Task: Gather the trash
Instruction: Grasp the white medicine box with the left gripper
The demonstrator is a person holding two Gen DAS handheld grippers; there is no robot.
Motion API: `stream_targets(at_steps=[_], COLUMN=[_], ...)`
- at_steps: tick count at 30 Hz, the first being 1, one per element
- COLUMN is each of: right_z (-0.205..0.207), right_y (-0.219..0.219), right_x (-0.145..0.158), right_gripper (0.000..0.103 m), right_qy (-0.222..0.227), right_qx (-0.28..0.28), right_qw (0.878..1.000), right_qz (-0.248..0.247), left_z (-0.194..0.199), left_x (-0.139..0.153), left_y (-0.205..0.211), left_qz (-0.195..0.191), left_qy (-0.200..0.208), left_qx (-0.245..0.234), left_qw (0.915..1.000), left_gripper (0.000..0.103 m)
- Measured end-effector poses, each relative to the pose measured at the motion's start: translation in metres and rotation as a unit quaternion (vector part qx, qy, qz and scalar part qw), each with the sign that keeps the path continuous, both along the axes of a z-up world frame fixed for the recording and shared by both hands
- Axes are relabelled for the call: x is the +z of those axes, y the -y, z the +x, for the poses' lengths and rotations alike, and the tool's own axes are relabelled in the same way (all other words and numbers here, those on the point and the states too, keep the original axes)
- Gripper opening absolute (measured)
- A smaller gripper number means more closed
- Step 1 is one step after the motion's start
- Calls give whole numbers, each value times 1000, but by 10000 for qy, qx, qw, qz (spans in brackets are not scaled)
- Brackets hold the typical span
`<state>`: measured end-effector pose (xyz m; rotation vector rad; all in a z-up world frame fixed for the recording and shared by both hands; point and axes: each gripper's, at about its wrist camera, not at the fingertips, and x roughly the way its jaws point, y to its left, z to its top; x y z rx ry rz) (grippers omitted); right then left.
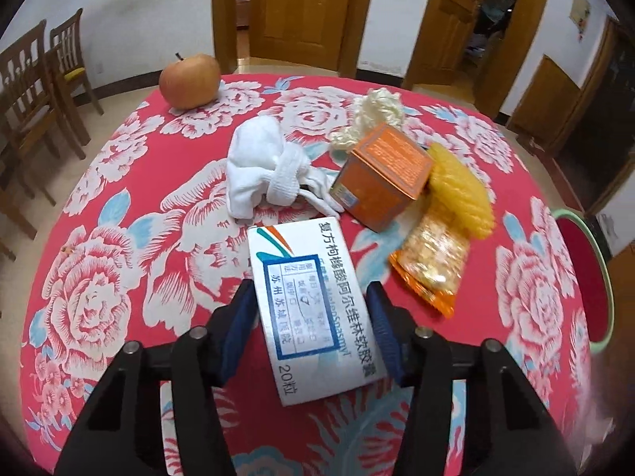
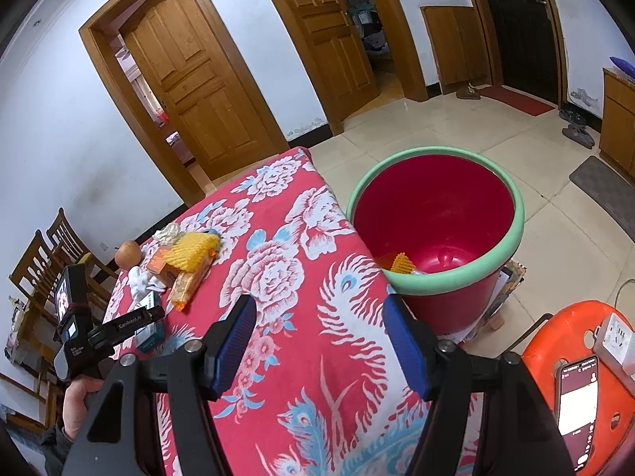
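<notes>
Left hand-held gripper (image 1: 311, 319): jaws part-way in, straddling a white medicine box (image 1: 307, 297) that lies flat on the bench (image 1: 119, 238). The left blue pad (image 1: 238, 325) meets the box's edge; the right pad sits close by the other edge, and contact there I cannot confirm. The box rests on the red floral cloth, tilted slightly against the jaw line.

Just beyond the box: a crumpled white cloth (image 1: 264, 170) to the left, an orange carton (image 1: 381, 176) standing on an edge to the right. Against the carton's right side, a yellow foam net (image 1: 456, 190) lying over an orange snack wrapper (image 1: 432, 265). Behind the carton, a cream foam net (image 1: 375, 113). Far left, near the bench's back edge, an apple (image 1: 190, 79).

Right hand-held gripper (image 2: 321, 341): jaws moderately wide, nothing between them, poised above the bench cloth near its corner. Beyond its right finger, off the bench edge, a red bucket (image 2: 512, 238) with a green rim; yellow and orange scraps lie in its bottom. In the right wrist view a hand (image 2: 77, 404) grips the left tool's handle at lower left.
</notes>
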<state>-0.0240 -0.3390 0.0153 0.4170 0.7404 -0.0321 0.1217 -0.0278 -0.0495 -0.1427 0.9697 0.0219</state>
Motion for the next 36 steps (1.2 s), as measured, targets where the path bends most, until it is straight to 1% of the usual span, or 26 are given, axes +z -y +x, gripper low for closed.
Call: stream_targets(at_steps=[5, 9, 14, 19, 21, 24, 27, 32, 36], right_z=[-8, -12, -14, -10, -6, 8, 26, 59, 90], right_y=[-13, -31, -58, -94, -110, -132, -146, -160, -168], right_x=[2, 4, 7, 8, 7, 3, -2, -3, -1], right_gripper=[69, 69, 69, 69, 69, 69, 69, 69, 69], right_qy=[-13, -48, -83, -124, -141, -168, -243, -299, -321], right_qx=[79, 267, 511, 984, 1168, 1393, 1483, 1561, 1550], right_qw=[10000, 9996, 9986, 9951, 9930, 9897, 9881, 9865, 9869], right_qz=[-38, -67, -138, -58, -137, -271, -328, -396, -312], left_z=[-15, -25, -32, -36, -35, -31, -25, -10, 4], left_x=[15, 27, 38, 45, 46, 45, 42, 39, 36], left_y=[-3, -10, -25, -41, -48, -55, -63, -71, -73], left_qz=[39, 106, 121, 129, 140, 127, 84, 89, 97], left_qy=[234, 440, 611, 746, 791, 807, 798, 797, 815], left_qx=[-240, -356, -399, -335, -268, -194, -92, 34, 66], left_qw=[9994, 9983, 9973, 9966, 9964, 9965, 9967, 9968, 9966], left_gripper=[57, 57, 57, 57, 57, 57, 57, 57, 57])
